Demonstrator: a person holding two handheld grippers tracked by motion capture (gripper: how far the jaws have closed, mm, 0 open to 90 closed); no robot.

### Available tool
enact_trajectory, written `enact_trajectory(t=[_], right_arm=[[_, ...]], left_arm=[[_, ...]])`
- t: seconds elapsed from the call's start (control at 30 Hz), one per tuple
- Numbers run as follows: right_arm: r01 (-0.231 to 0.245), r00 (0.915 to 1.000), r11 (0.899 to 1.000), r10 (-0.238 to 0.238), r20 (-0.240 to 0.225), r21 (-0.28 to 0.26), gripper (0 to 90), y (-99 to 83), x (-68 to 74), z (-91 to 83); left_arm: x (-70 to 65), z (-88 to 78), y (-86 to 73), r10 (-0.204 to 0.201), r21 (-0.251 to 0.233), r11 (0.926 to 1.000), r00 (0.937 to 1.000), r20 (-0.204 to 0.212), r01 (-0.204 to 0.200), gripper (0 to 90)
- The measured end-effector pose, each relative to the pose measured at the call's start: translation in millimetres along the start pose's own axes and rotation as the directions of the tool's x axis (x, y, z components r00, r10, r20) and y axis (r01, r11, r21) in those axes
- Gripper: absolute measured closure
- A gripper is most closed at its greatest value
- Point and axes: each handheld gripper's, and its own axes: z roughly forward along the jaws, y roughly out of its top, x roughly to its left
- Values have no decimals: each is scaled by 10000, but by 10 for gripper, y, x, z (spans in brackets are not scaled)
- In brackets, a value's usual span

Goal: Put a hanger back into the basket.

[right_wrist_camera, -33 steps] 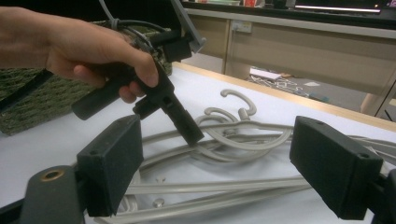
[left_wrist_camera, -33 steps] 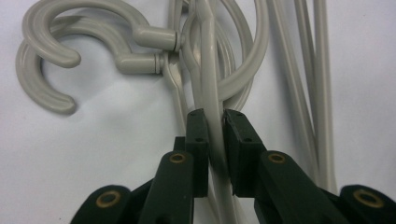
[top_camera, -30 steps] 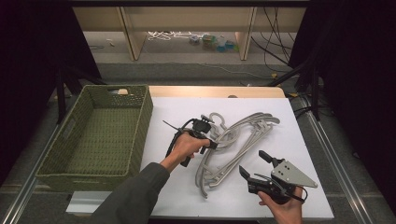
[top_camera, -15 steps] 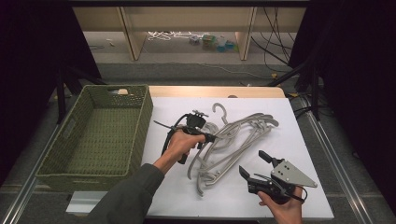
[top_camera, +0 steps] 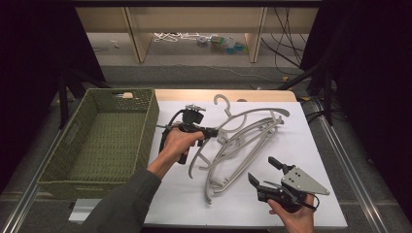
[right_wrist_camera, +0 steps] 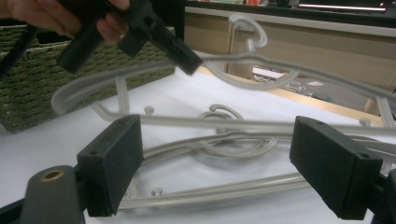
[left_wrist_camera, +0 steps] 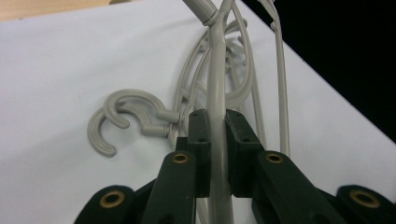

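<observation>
My left gripper (top_camera: 212, 131) sits just left of centre in the high view, its jaws pinched tight on the shoulder bar of one grey hanger (top_camera: 252, 115). In the left gripper view that bar (left_wrist_camera: 218, 140) runs straight up between the two black pads with no gap either side. Compared with a second ago, I see this hanger lifted off the heap: its hook (top_camera: 222, 103) now stands higher in the frame, near the table's wooden far edge, and my hand (top_camera: 177, 143) has shifted a little up and left. In the right gripper view the held hanger (right_wrist_camera: 243, 65) hangs clear above the white table (right_wrist_camera: 42, 154).

The other hangers (top_camera: 228, 162) lie in the middle of the white surface, tangled, about where they were. The green woven basket (top_camera: 145, 121) fills the left side.

My right gripper (top_camera: 265, 172) rests at lower right, unmoved, jaws spread wide and holding nothing.
</observation>
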Motion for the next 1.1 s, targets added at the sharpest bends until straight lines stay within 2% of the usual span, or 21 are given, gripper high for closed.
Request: enact_trajectory(t=[0.13, 0.2, 0.23, 0.27, 0.33, 0.37, 0.4, 0.47, 0.5, 0.53, 0.57, 0.6, 0.67, 0.7, 0.73, 0.83, 0.87, 0.9, 0.97, 1.0, 1.1], right_arm=[[50, 9999, 9999, -51, 124, 122, 182, -2, -8, -10], [56, 9999, 9999, -58, 118, 108, 182, -1, -7, -10], [59, 9999, 9999, -60, 106, 102, 182, 1, -5, -10], [80, 9999, 9999, -81, 95, 97, 182, 0, -5, -9], [26, 9999, 9999, -28, 137, 117, 182, -3, -2, -8], [47, 9999, 9999, -49, 141, 100, 182, -3, -3, -5], [75, 9999, 9999, -76, 136, 100, 182, -4, -3, -4], [87, 9999, 9999, -88, 115, 105, 182, -4, -2, -4], [83, 9999, 9998, -84, 87, 154, 182, -3, -1, -7], [83, 9999, 9998, -84, 87, 154, 182, -3, -1, -7], [94, 9999, 9998, -95, 92, 162, 182, -4, -2, -4], [83, 9999, 9998, -85, 88, 175, 182, -4, -2, -5], [63, 9999, 9998, -65, 87, 164, 182, -3, -3, -6], [56, 9999, 9999, -57, 128, 99, 182, -4, -3, -1], [53, 9999, 9999, -54, 130, 105, 182, -4, -2, 0], [50, 10000, 9998, -51, 55, 197, 182, -8, -1, 2], [59, 10000, 9999, -60, 77, 153, 182, -9, 1, 6], [7, 10000, 10000, -8, 35, 98, 182, -12, 4, 15], [50, 9999, 9999, -52, 133, 142, 182, -13, 3, 12], [49, 9999, 9999, -51, 153, 129, 182, -14, 2, 13], [39, 9999, 9996, -44, 160, 284, 181, -14, -6, 8]], left_arm=[[6, -223, 94, 135, -331, 9994, 9998, -164, -141, 819], [16, -406, 158, 413, -562, 9975, 9989, -216, -424, 819], [16, -406, 158, 413, -562, 9975, 9989, -216, -424, 819], [23, -528, 186, 442, -724, 9963, 9988, -209, -457, 819], [30, -584, 198, 421, -814, 9957, 9988, -238, -439, 819], [54, -703, 228, 413, -994, 9941, 9988, -248, -435, 819], [54, -703, 228, 413, -994, 9941, 9988, -248, -435, 819], [73, -819, 257, 393, -1157, 9924, 9988, -294, -425, 819], [87, -948, 293, 398, -1272, 9909, 9988, -268, -429, 819], [87, -948, 293, 398, -1272, 9909, 9988, -268, -429, 819], [105, -1097, 329, 444, -1476, 9878, 9984, -339, -489, 819], [105, -1097, 329, 444, -1476, 9878, 9984, -339, -489, 819], [139, -1245, 352, 422, -1665, 9848, 9981, -441, -490, 819], [191, -1380, 358, 552, -1806, 9814, 9965, -633, -659, 819], [191, -1380, 358, 552, -1806, 9814, 9965, -633, -659, 819], [284, -1606, 310, 212, -1815, 9829, 9977, -637, -325, 819], [284, -1606, 310, 212, -1815, 9829, 9977, -637, -325, 819], [308, -1675, 286, 70, -1843, 9827, 9980, -624, -184, 820], [371, -1785, 253, -43, -1975, 9802, 9960, -897, -135, 820], [485, -1897, 226, 300, -2050, 9769, 9887, -1466, -600, 820], [550, -1996, 186, 263, -2047, 9769, 9855, -1675, -608, 819]])
